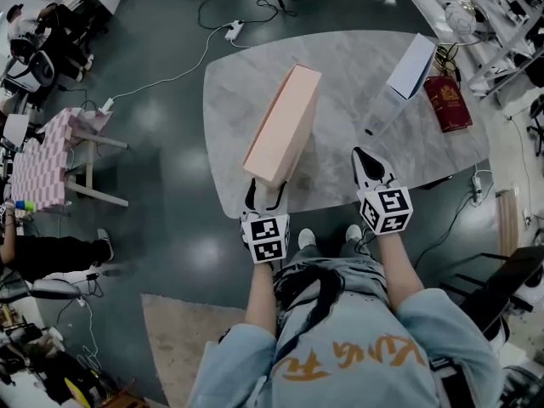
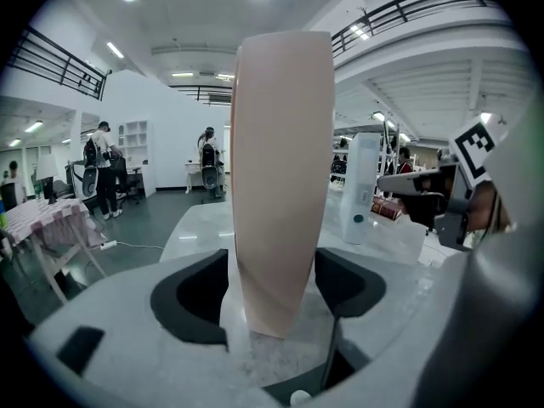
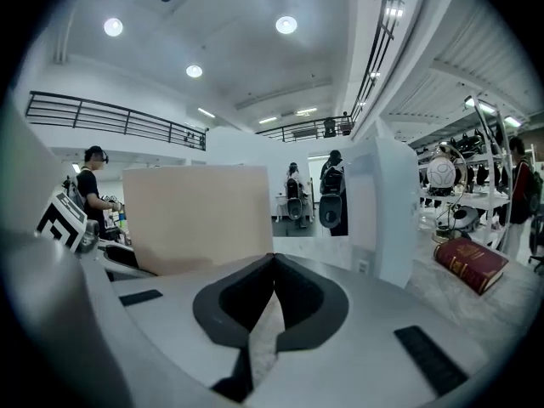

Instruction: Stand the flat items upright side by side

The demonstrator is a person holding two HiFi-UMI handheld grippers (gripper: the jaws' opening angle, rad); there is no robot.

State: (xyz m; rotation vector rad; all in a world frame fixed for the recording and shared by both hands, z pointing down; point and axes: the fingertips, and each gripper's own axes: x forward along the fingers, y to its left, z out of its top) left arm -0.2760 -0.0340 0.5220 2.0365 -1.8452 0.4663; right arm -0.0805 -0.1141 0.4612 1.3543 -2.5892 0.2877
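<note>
Tongs at our left (image 2: 274, 289) gape around a smooth pink box (image 2: 280, 168); right tongs (image 3: 273, 260) are pressed together; only our head view shows its long slab shape.

Pale peach box (image 1: 283, 126), plain white box (image 1: 411, 66), dark red book (image 1: 448, 103) with gold print, grey marbled table (image 1: 348, 83). Side cloth (image 1: 47, 160): pink-and-white checks.

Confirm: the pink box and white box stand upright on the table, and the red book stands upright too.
Wrong on the red book: it lies flat on the table, as the head view shows. The pink box and white box do stand upright.
</note>
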